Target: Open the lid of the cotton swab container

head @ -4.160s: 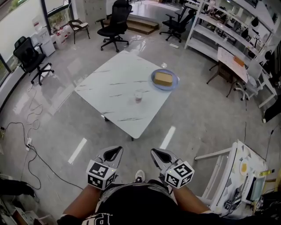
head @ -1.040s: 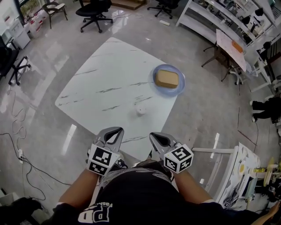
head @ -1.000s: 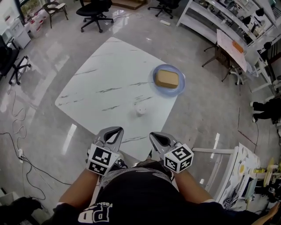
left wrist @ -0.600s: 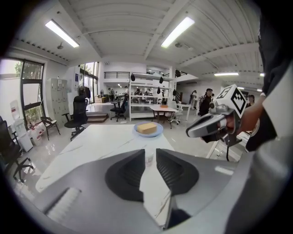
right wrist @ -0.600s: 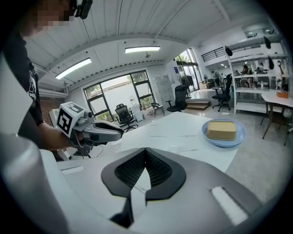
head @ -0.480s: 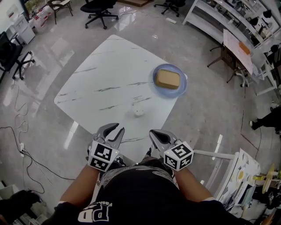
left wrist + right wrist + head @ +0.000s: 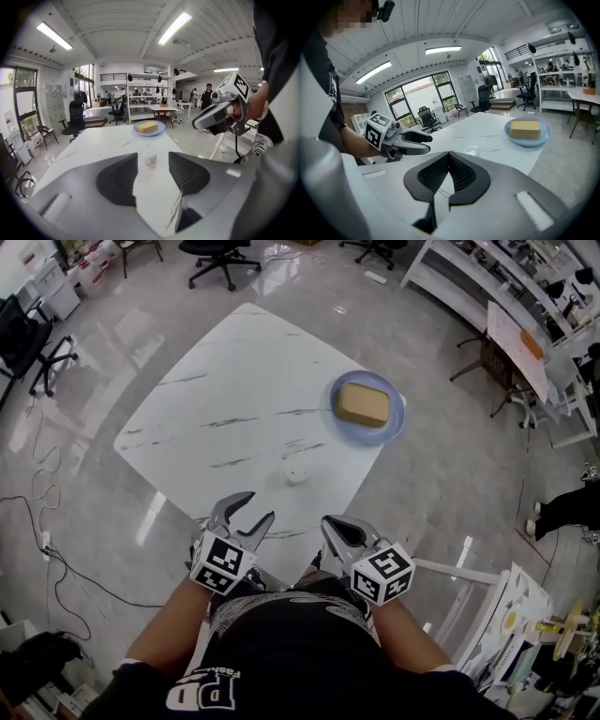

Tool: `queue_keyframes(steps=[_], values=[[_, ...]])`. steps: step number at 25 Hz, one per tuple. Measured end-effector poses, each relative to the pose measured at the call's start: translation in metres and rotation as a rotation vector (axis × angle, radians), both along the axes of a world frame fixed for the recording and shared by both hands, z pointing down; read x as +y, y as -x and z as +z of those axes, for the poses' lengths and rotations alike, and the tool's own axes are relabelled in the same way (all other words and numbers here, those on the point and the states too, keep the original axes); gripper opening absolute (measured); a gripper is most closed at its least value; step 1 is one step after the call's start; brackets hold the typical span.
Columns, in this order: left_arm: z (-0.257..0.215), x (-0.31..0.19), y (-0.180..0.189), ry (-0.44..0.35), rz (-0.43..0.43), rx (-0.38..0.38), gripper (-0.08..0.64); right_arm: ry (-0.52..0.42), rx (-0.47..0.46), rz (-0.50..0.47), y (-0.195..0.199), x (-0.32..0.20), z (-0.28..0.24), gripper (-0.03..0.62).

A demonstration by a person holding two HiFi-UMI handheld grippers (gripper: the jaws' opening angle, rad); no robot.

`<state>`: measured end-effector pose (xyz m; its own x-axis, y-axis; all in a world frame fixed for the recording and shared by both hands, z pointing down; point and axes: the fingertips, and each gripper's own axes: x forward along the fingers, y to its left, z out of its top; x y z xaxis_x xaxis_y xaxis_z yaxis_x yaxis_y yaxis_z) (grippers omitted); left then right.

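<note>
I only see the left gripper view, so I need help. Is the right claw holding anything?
Observer: No, the right claw is shut and empty.
Operator: What's ahead in the head view?
Observer: The container stands near the table's near edge, touching nothing.
Operator: And where am I?
Observer: Your left claw is at that edge, short of the container; it has just been opening, with nothing in it.

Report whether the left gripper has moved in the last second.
Yes. The left gripper has edged forward past the near edge of the table, toward the cotton swab container; its jaws have just been opening, nothing between them.
</note>
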<state>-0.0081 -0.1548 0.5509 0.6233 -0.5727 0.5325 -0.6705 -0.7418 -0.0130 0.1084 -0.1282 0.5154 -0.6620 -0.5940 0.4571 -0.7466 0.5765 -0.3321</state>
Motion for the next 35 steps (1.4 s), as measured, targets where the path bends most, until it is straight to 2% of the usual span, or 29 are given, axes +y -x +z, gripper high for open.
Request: queue_keyframes(steps=[7,16,22,26,35], values=[[0.014,-0.001,-0.002,0.019,0.014,-0.033,0.306,0.003,-0.008,0.012,-0.003,-0.002,0.004,0.000],[0.025,-0.002,-0.010,0.031,0.043,-0.050,0.311,0.007,-0.012,0.023,-0.008,-0.001,0.007,0.000],[0.051,-0.022,-0.012,0.060,0.056,-0.067,0.311,0.007,-0.014,0.028,-0.011,-0.002,0.014,0.000],[0.077,-0.034,-0.015,0.076,0.076,-0.106,0.318,0.014,-0.014,0.022,-0.012,-0.002,0.018,0.000],[0.119,-0.052,-0.046,0.128,0.120,-0.140,0.322,0.035,-0.017,0.029,-0.023,-0.005,0.028,0.000]])
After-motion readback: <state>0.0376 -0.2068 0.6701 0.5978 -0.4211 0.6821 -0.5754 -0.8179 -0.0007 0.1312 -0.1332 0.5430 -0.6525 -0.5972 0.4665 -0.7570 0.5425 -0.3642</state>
